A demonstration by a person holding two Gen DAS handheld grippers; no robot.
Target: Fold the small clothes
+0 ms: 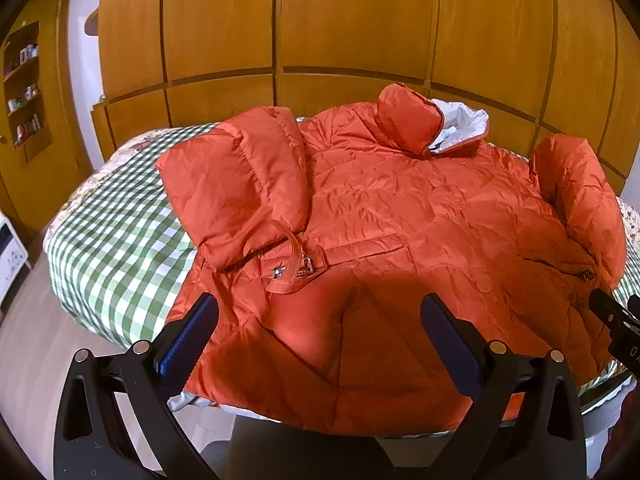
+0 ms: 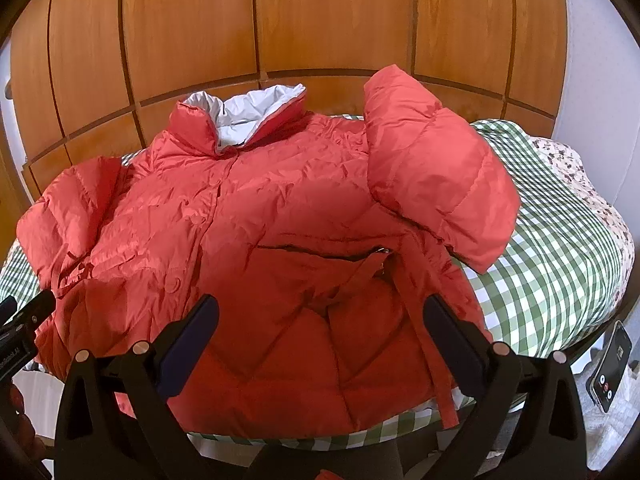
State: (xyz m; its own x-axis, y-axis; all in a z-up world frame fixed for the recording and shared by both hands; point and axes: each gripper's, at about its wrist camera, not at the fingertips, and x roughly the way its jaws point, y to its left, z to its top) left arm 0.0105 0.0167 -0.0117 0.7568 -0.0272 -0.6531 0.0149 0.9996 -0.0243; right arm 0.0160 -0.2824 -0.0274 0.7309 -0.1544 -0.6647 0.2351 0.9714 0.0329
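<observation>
An orange-red puffer jacket (image 1: pixel 392 208) lies front up on a bed with a green checked cover (image 1: pixel 112 232). Its white-lined collar (image 1: pixel 460 128) points away from me. Both sleeves are folded in over its sides: one sleeve (image 1: pixel 236 184) shows at the left in the left wrist view, the other sleeve (image 2: pixel 436 168) at the right in the right wrist view. My left gripper (image 1: pixel 320 312) is open and empty above the hem's left part. My right gripper (image 2: pixel 320 312) is open and empty above the hem's right part (image 2: pixel 312 360), near a loose strap (image 2: pixel 424 332).
Wooden wardrobe doors (image 1: pixel 320 20) stand behind the bed. A shelf with small bottles (image 1: pixel 24 88) is at the far left. A phone (image 2: pixel 610 368) stands at the bed's right edge (image 2: pixel 560 264). A white appliance (image 1: pixel 10 252) stands on the floor at the left.
</observation>
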